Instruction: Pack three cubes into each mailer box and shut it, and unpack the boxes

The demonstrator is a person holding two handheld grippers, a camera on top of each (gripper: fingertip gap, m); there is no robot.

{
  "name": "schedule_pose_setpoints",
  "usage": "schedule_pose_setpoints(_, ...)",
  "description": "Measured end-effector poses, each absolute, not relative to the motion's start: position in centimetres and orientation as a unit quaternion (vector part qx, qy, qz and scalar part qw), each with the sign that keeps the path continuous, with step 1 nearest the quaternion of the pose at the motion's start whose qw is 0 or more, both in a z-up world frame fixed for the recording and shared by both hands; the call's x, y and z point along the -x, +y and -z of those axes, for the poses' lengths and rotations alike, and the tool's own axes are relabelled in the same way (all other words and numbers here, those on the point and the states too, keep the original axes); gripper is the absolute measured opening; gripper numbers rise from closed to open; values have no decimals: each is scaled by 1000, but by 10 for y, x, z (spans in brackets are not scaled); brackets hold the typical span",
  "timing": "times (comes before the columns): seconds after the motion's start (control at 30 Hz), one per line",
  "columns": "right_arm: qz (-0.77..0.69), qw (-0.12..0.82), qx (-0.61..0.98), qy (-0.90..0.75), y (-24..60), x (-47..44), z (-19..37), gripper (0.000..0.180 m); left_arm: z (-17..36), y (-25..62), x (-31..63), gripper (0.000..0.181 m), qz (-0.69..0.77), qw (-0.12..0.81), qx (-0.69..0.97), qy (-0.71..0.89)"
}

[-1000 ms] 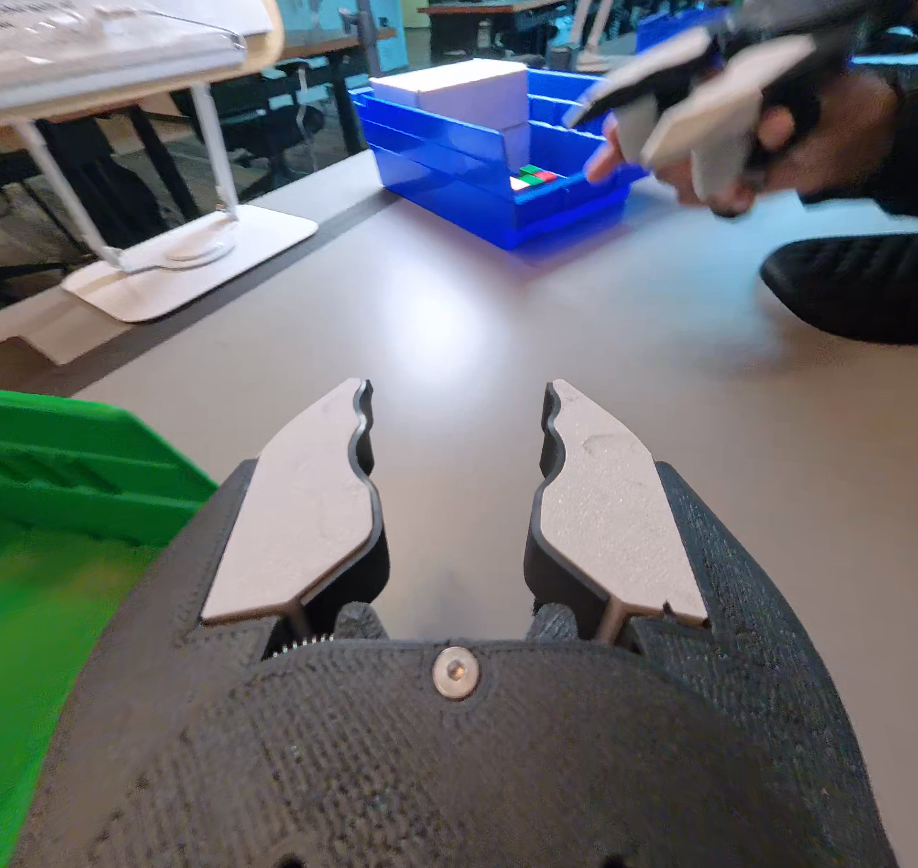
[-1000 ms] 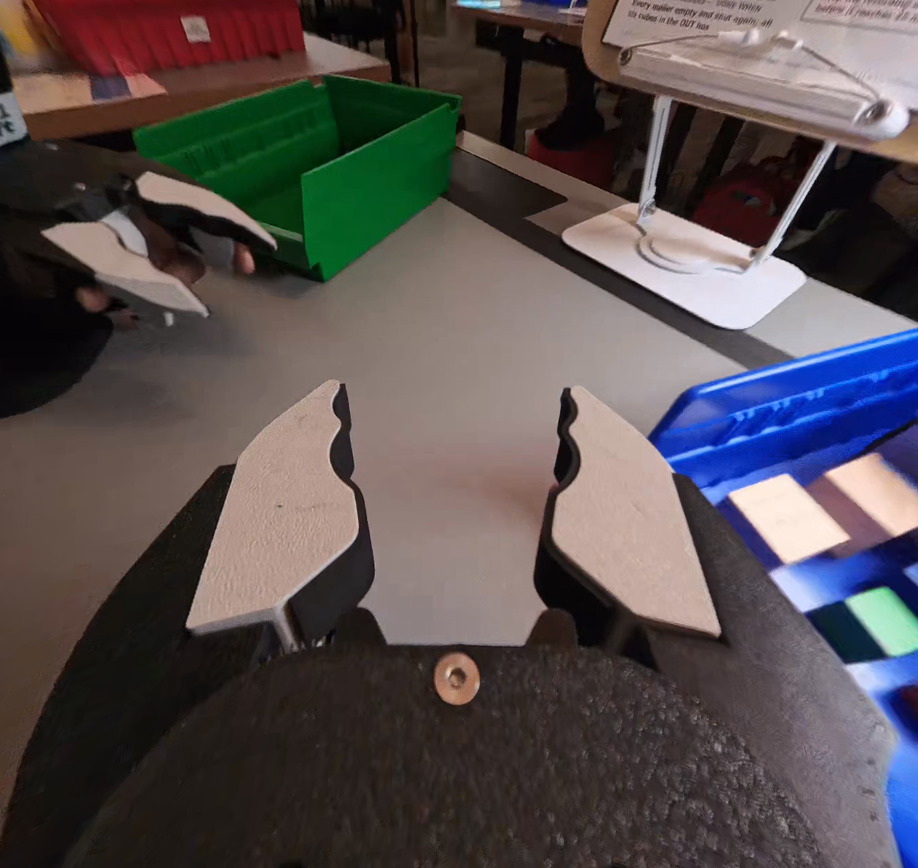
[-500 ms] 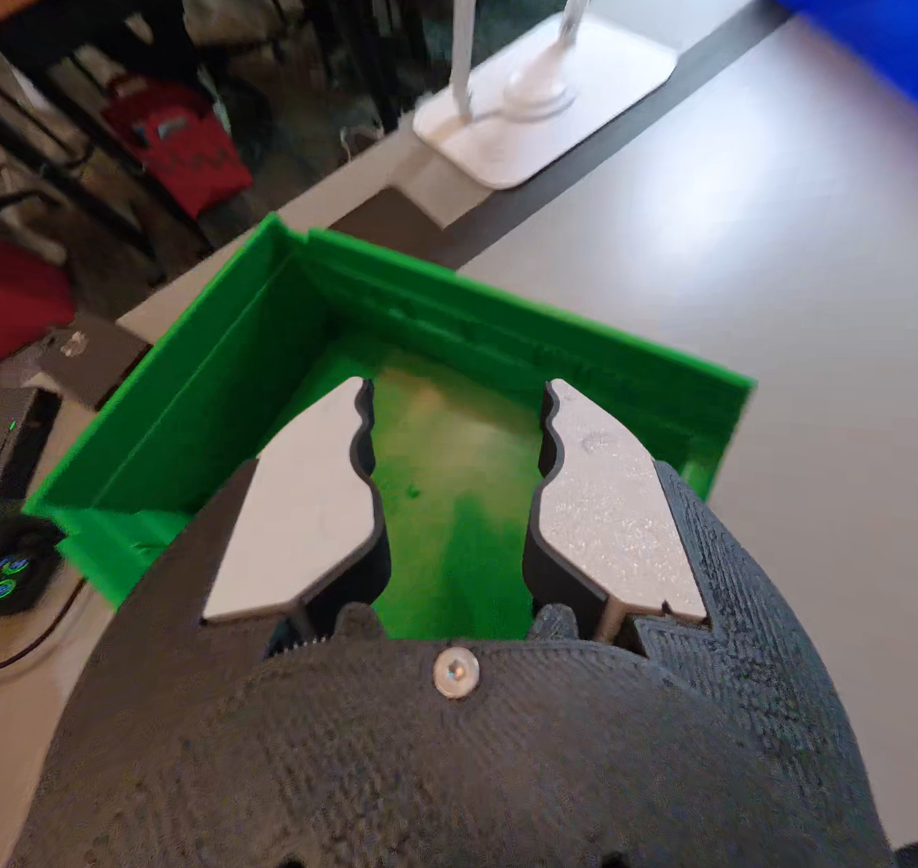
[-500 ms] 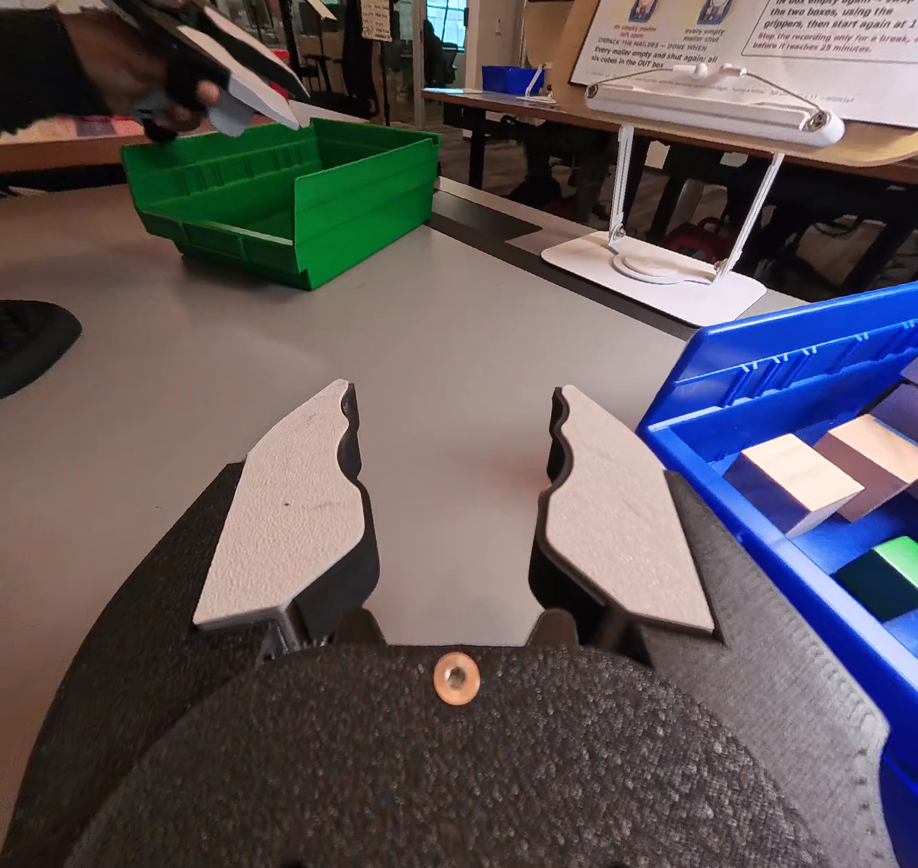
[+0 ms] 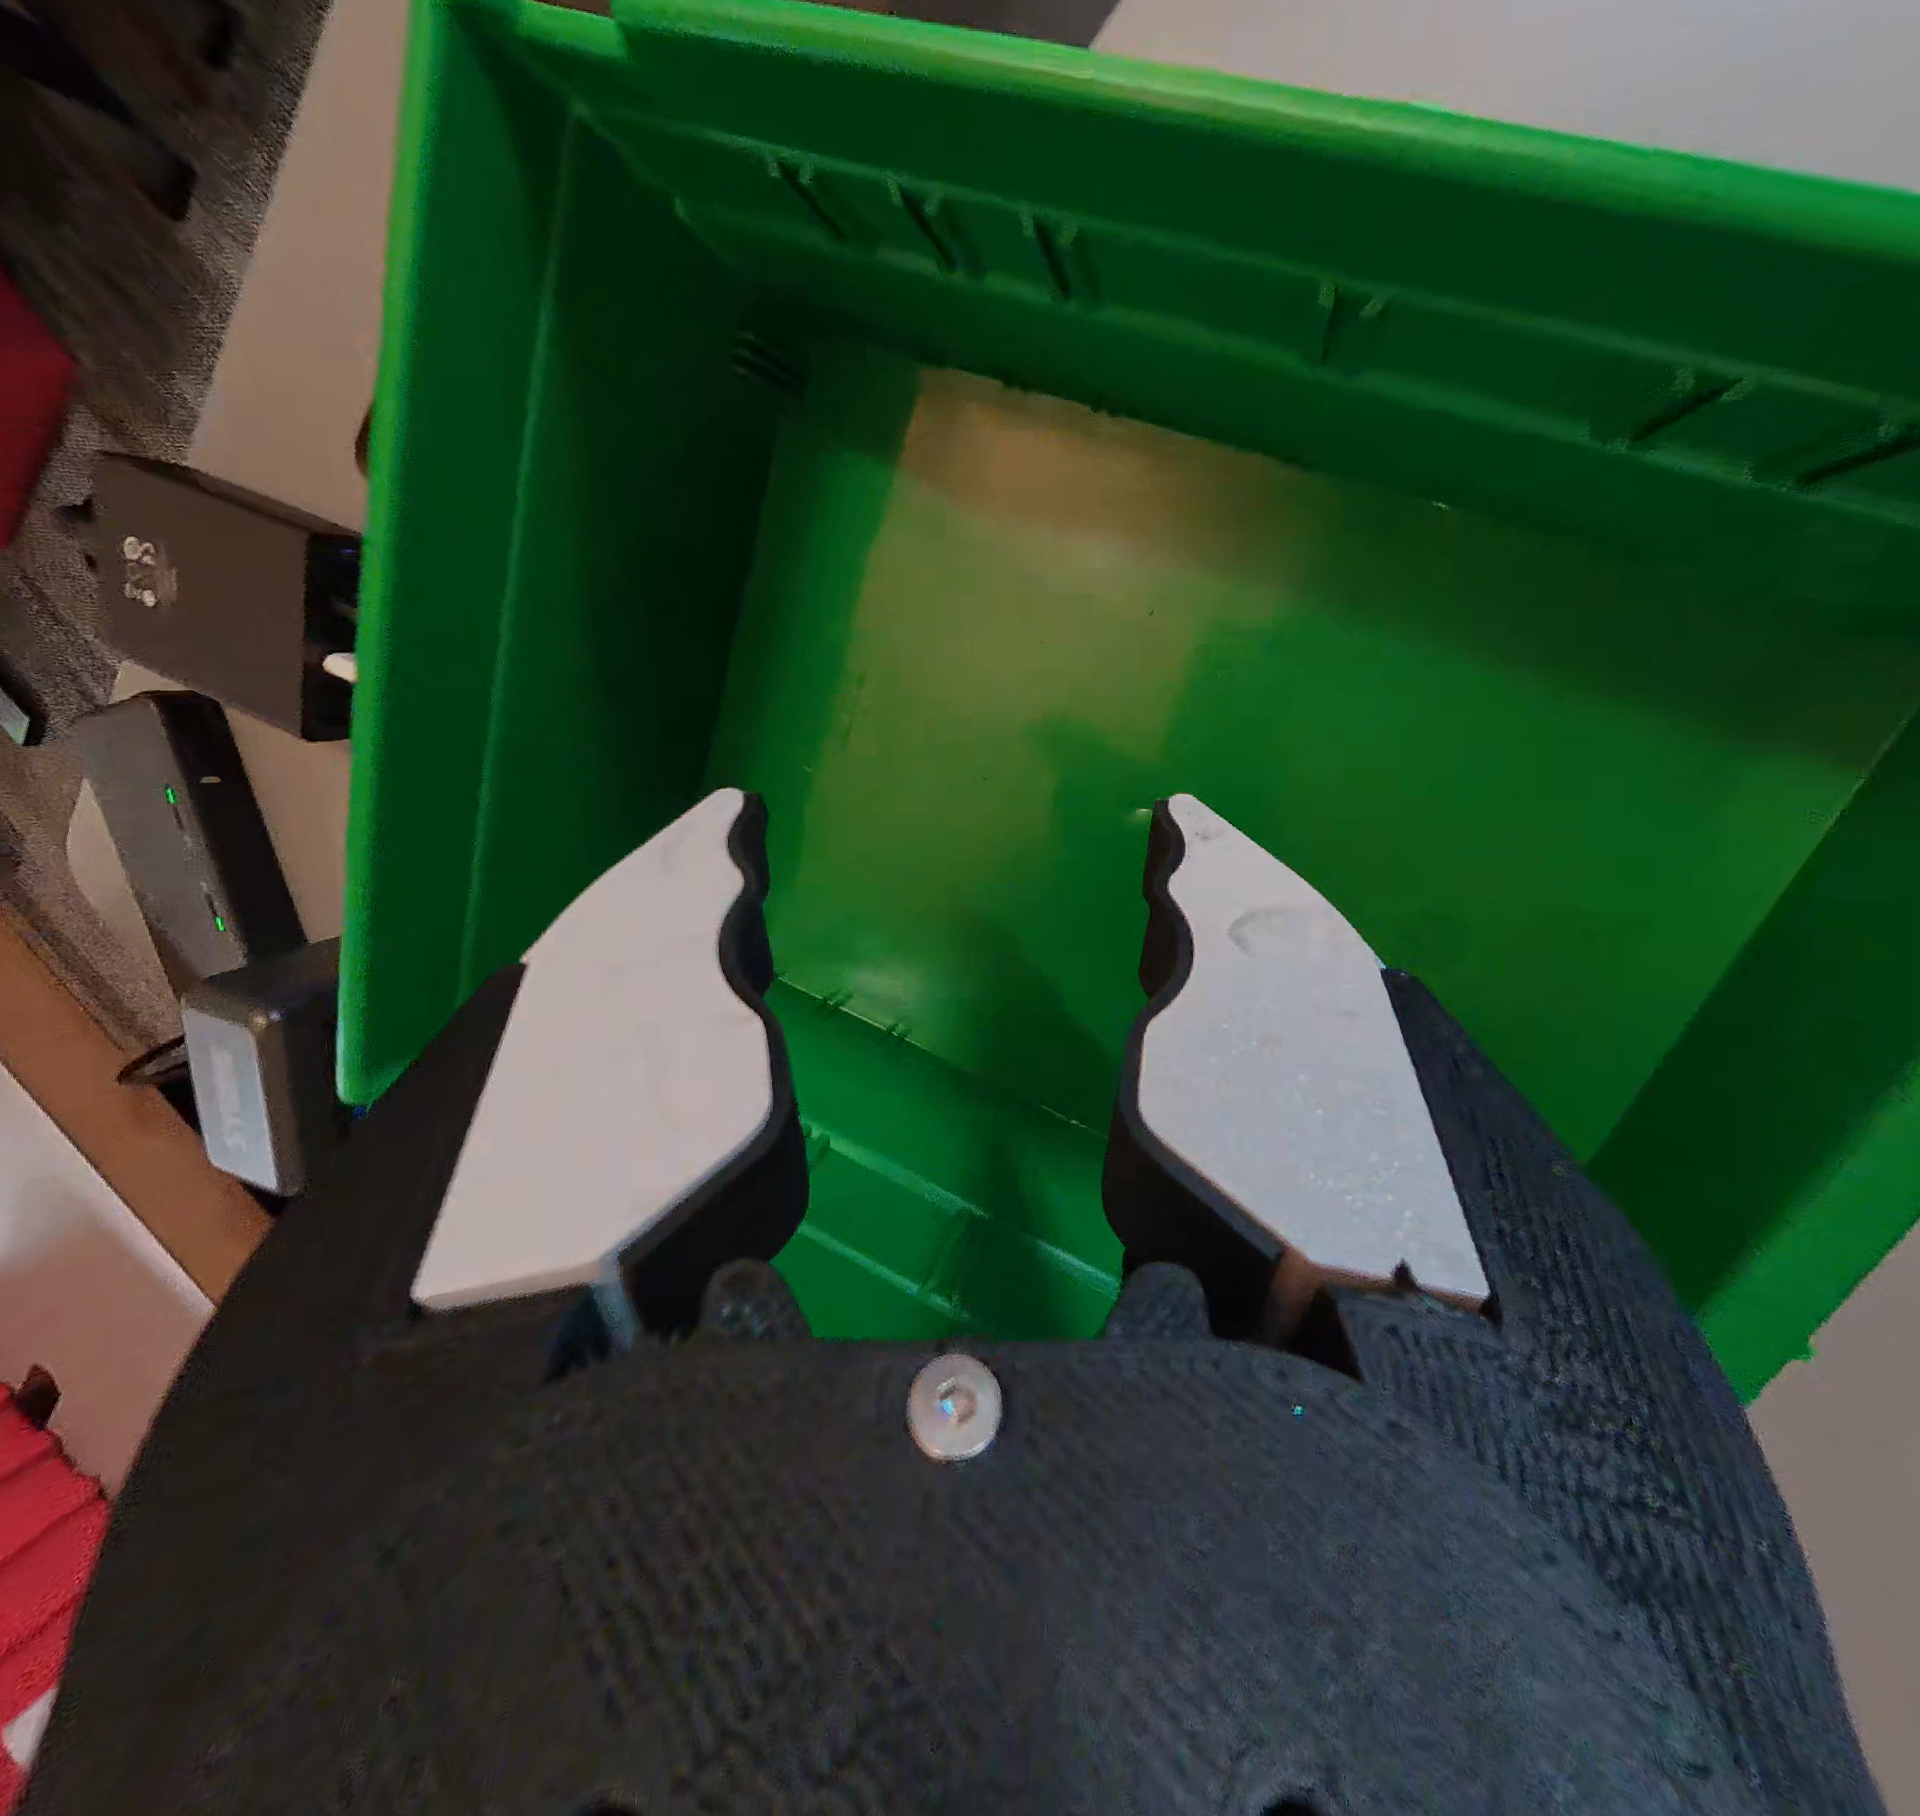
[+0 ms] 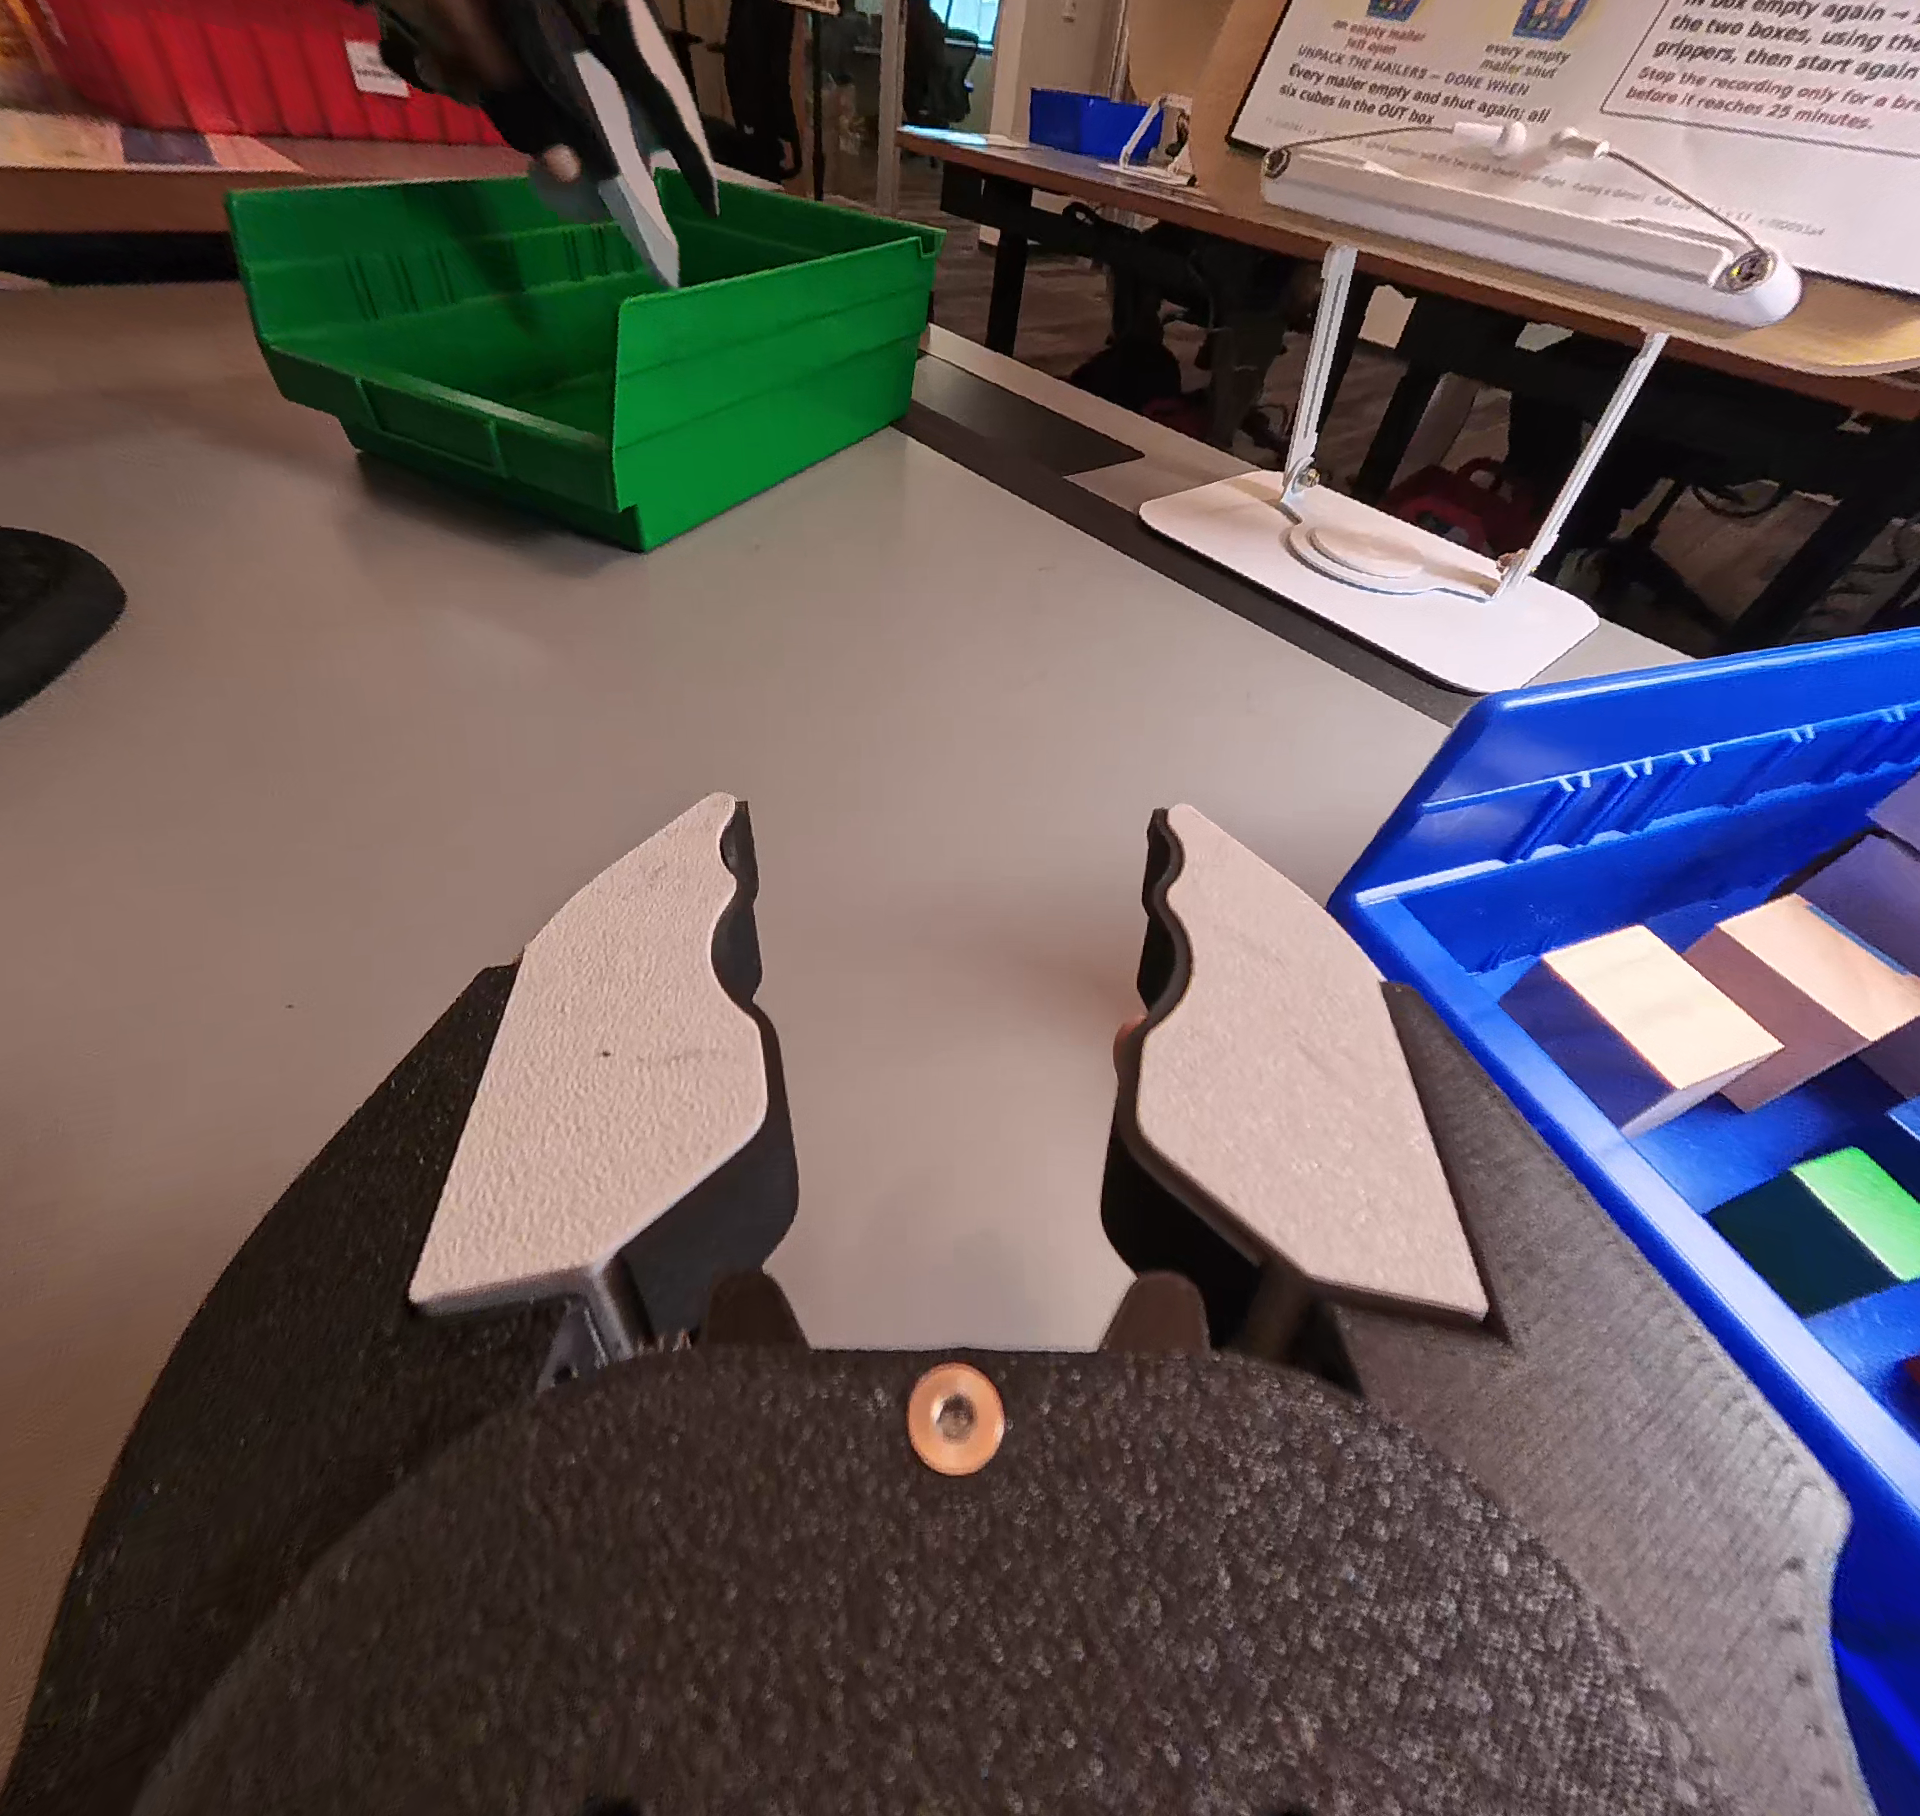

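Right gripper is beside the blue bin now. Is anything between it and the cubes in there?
Only the blue bin's own near wall. The right gripper is open over bare table just left of it, and the wooden cubes and green cube lie uncovered inside. It must lift over the rim.

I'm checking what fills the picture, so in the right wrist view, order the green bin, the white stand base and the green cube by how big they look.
1. Green bin, largest
2. White stand base
3. Green cube, smallest, though it sits nearest the camera and is partly cut off.
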State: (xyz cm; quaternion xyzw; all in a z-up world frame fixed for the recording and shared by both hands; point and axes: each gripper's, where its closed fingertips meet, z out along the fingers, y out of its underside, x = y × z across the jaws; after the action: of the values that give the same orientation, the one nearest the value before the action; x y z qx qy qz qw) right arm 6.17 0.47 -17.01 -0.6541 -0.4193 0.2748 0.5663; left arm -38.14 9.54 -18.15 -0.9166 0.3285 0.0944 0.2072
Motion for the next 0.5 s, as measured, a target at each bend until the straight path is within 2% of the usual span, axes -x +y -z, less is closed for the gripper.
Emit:
schedule_pose_setpoints(0.03, -274, 567, 654, -419, 5, -62, 170, 72, 186, 96, 381, 70, -97, 199, 916, 335)
schedule_pose_setpoints(0.2, -282, 567, 657, -410, 8, -66, 168, 71, 197, 91, 369, 68, -74, 179, 913, 358)
schedule_pose_setpoints(0.33, -283, 562, 659, -412, 8, -65, 170, 71, 212, 40, 339, 56, 34, 75, 911, 403)
schedule_pose_setpoints(0.5, -279, 559, 658, -420, 6, -62, 173, 70, 221, -27, 304, 48, 148, -54, 890, 429)
